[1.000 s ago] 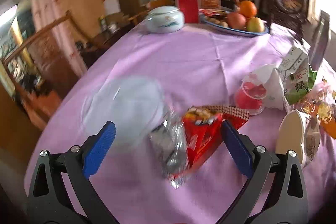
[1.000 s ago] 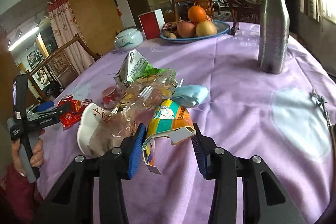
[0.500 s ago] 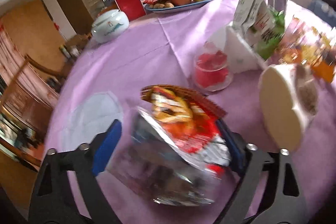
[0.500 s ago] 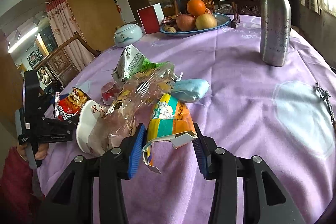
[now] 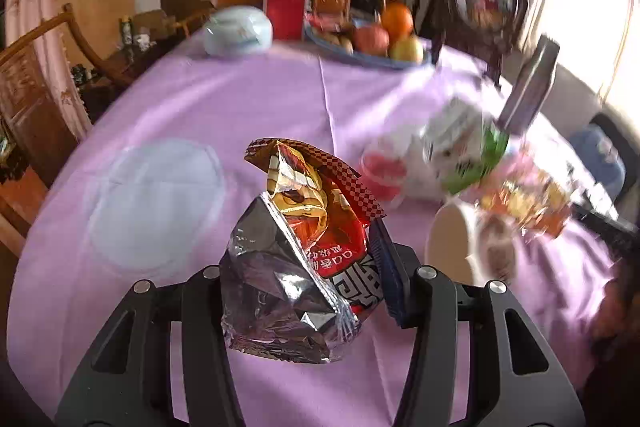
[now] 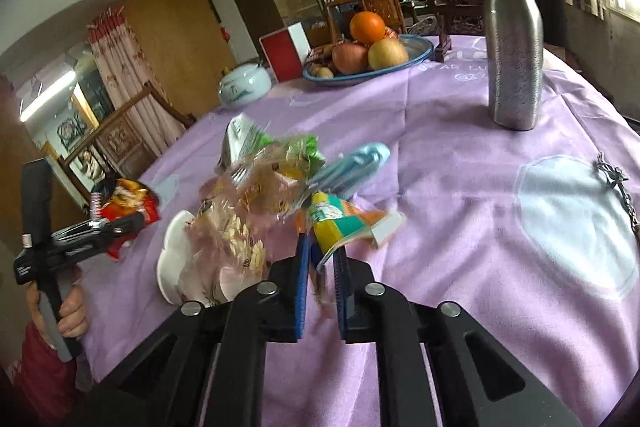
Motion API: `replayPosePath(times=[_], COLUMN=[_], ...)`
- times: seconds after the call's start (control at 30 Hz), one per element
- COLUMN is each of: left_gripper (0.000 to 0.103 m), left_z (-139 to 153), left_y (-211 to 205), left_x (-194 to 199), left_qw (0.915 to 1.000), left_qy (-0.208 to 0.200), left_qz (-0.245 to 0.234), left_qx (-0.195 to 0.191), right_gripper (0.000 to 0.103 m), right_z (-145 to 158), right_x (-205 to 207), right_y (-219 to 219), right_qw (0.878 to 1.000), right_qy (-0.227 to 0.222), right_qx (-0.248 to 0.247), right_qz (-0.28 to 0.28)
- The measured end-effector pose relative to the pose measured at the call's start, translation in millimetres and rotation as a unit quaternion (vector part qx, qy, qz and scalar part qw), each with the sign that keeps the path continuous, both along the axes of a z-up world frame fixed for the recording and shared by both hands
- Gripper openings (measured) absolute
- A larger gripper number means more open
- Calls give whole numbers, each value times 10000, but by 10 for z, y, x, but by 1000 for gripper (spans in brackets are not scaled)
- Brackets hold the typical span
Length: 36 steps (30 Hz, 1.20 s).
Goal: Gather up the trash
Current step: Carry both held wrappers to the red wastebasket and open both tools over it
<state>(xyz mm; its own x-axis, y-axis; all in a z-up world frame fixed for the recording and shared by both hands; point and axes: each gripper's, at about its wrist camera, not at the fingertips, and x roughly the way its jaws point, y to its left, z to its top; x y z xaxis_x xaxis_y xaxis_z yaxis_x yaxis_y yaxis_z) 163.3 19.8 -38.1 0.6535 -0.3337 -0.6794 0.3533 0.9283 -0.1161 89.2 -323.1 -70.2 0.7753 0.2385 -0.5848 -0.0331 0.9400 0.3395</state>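
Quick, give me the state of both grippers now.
Left gripper: jaws closing on the red snack bag, lifted off the table.
Right gripper: shut on the orange-green wrapper.

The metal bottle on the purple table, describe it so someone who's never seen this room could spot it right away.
Start at the round table with the purple cloth, then look toward its far side, right of the blue fruit plate. The metal bottle stands upright there on its own, apart from the heap of wrappers. It is the only tall, silvery, hammered-looking thing on the table.

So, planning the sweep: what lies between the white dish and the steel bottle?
Right wrist view: clear crumpled bags and a blue wrapper, between dish and bottle.
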Motion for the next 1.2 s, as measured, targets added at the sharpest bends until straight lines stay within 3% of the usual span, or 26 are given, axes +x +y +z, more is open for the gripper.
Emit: replayPosePath(times=[0.17, 0.4, 0.63, 0.77, 0.93, 1.2], left_gripper=[51, 51, 51, 51, 51, 51], left_z=[231, 346, 487, 460, 401, 257], left_y=[107, 221, 557, 826, 1233, 1990], left_x=[-169, -458, -793, -1010, -1415, -2239], left_qw=[9994, 9976, 9929, 9890, 9784, 9448], left_qy=[-238, -414, -617, -591, -620, -634], left_qz=[186, 463, 917, 1279, 1896, 3100], left_qx=[-173, -301, -441, -455, -551, -852], right_gripper=[7, 7, 7, 7, 7, 6], right_z=[68, 231, 538, 608, 686, 784], right_x=[-67, -248, -588, -640, -647, -629], right_y=[21, -227, -361, -309, -97, 463], right_qw=[9997, 9966, 9899, 9889, 9866, 9783], right_qy=[-230, -714, -1350, -1443, -1532, -1562], right_qx=[-54, 354, 271, 329, 437, 547], right_qz=[39, -215, -335, -113, 361, 1245])
